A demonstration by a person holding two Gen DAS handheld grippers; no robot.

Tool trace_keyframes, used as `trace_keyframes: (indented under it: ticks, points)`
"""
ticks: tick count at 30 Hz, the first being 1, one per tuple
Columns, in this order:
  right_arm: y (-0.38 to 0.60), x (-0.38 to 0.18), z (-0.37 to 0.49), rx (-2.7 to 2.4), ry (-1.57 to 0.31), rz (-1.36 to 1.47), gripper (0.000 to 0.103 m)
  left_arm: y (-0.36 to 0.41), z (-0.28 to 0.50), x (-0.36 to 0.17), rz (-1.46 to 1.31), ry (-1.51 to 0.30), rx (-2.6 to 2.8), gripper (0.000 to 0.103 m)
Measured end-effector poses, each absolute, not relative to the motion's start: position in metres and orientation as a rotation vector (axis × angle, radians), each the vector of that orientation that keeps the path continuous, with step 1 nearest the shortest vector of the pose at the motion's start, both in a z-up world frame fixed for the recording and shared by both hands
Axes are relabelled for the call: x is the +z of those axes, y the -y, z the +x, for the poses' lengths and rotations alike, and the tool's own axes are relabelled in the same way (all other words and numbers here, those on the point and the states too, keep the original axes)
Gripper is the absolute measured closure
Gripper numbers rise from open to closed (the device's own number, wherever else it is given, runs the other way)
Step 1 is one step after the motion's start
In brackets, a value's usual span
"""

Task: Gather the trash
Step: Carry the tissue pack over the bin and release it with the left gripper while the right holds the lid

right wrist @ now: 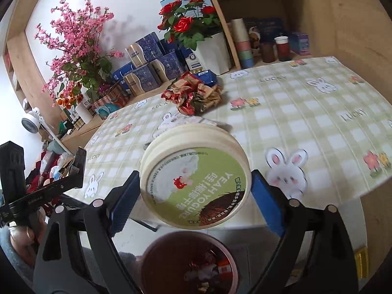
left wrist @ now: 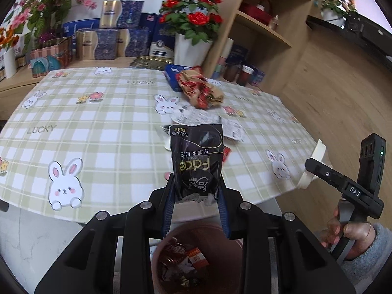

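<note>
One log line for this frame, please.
left gripper: shut on tissue pack | right gripper: shut on yogurt tub | both above bin

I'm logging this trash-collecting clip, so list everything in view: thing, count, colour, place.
tissue pack: 1, black, held over the bin
yogurt tub: 1, cream with green lid, held over the bin
trash bin: 1, reddish-brown, below the table edge, wrappers inside
crumpled wrapper: 1, red and tan, far side of the table
paper slips: a few, white, mid-table
blue box: 1, behind the wrapper
tablecloth: 1, green plaid with bunnies
rose pot: 1, white, red roses, behind the table
left hand-held gripper: shut on tissue pack
right hand-held gripper: shut on yogurt tub
</note>
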State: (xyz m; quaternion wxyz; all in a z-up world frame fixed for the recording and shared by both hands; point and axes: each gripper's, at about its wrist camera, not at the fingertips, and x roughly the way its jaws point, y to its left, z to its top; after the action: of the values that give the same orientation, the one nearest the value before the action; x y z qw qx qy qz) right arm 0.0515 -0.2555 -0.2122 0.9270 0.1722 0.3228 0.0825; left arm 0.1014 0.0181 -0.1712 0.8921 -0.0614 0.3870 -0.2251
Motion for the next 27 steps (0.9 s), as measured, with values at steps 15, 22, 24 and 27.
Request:
trace_keyframes:
  ticks: [15,22,24,27]
  points:
    - [0.226,-0.240,0.002,0.243,-0.688,0.311,0.016,0.008,0.036,-0.241,-0.038,-0.953,-0.501,0.071]
    - [0.226,-0.253,0.006,0.249,-0.714,0.350,0.016,0.016,0.043,-0.269,0.015,-1.068,-0.480,0.071]
    - [0.228,-0.257,0.008,0.247,-0.724,0.355,0.016,0.020,0.045,-0.276,0.036,-1.093,-0.478,0.071]
    - [0.233,-0.262,0.010,0.242,-0.732,0.375,0.016,0.026,0.047,-0.285,0.045,-1.129,-0.484,0.070]
